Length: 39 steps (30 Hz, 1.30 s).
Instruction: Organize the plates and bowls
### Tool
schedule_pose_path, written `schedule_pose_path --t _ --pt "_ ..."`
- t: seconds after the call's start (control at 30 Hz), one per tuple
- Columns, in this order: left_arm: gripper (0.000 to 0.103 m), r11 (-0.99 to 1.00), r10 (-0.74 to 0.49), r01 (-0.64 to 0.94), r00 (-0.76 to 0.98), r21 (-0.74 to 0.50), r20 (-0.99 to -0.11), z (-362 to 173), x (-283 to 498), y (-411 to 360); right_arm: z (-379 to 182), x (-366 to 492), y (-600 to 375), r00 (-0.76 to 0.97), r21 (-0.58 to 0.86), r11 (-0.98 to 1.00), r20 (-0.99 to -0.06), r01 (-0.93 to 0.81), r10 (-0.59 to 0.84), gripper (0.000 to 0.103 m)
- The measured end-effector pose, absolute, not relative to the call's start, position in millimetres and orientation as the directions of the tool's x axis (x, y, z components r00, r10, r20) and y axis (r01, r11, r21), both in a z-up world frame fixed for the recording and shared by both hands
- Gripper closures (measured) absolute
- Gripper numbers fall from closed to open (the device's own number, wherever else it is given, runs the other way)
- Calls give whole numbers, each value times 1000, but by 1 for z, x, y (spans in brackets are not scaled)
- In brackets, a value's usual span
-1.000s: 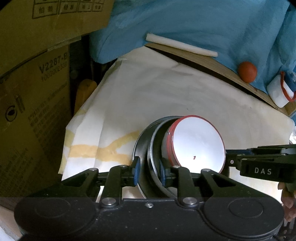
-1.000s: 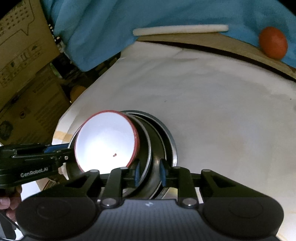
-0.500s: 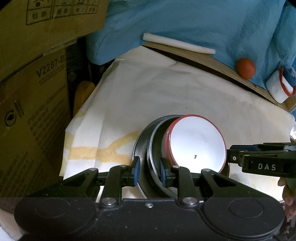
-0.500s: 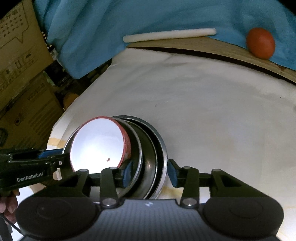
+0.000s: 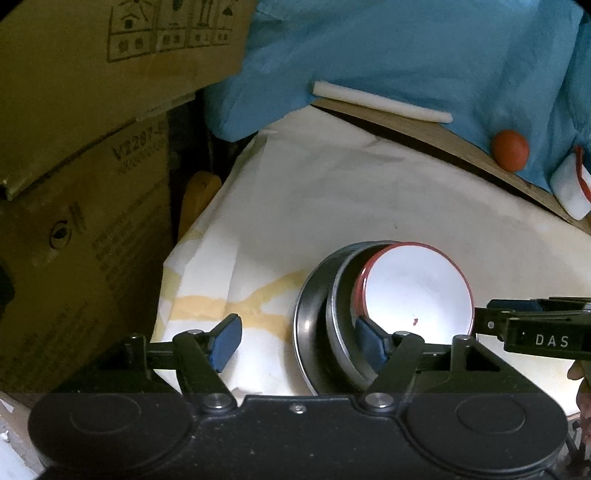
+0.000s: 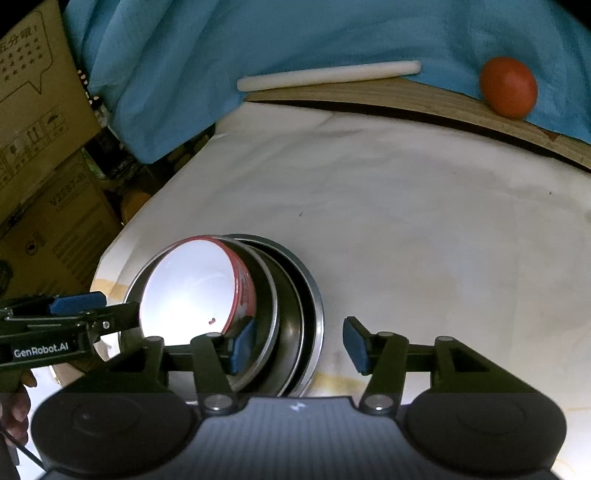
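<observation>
Bowls are sitting nested on the white cloth (image 5: pixel 332 206): a white bowl with a red rim (image 5: pixel 417 291) is resting inside a metal bowl (image 5: pixel 341 332), which is lying in a wider metal plate (image 5: pixel 306 332). In the left wrist view the stack is at about five o'clock from the cloth's middle; in the right wrist view it is at about eight o'clock.

The left gripper (image 5: pixel 299 341) is opening, its blue pads standing well apart. The rims of the metal bowl and plate are lying between the pads; the right pad looks to be just beside or touching the metal bowl's inner wall, the left pad is clear of the stack.

The right gripper (image 6: pixel 299 345) is also opening. The far edge of the stack is sitting between its pads, the left pad close to the red-rimmed bowl, the right pad apart from the plate (image 6: pixel 314 332).

At one o'clock across the cloth, a white stick (image 6: pixel 328 75) and an orange ball (image 6: pixel 508 86) are lying by a blue sheet (image 6: pixel 295 33). Cardboard boxes (image 5: pixel 74 184) are standing at nine o'clock.
</observation>
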<state>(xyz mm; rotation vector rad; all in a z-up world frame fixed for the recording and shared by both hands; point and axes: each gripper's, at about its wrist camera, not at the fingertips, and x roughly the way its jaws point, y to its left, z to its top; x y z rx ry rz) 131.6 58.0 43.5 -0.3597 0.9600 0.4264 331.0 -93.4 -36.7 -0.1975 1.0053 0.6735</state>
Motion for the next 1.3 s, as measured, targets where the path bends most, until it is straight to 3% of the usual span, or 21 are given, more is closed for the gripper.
schedule_pose_path --t 0.37,0.5,0.67,0.8,1.3 --pt "23 878 197 -472 511 -82 -837 46 128 58 -37 329 -99 396 143 816 -819 -559 415 31" --pt "13 892 186 -446 519 -78 -834 46 127 59 -37 323 -102 427 138 838 -810 -528 402 29" --pt "12 901 168 -426 527 -87 -833 46 126 58 -36 314 -106 465 131 861 -797 -491 386 20" --pt "2 897 176 -432 537 -89 -825 47 124 55 -34 310 -110 471 135 866 -794 -482 386 15" --pt "1 884 216 -461 549 -77 -807 55 115 37 -25 297 -124 483 152 840 -758 -521 437 1"
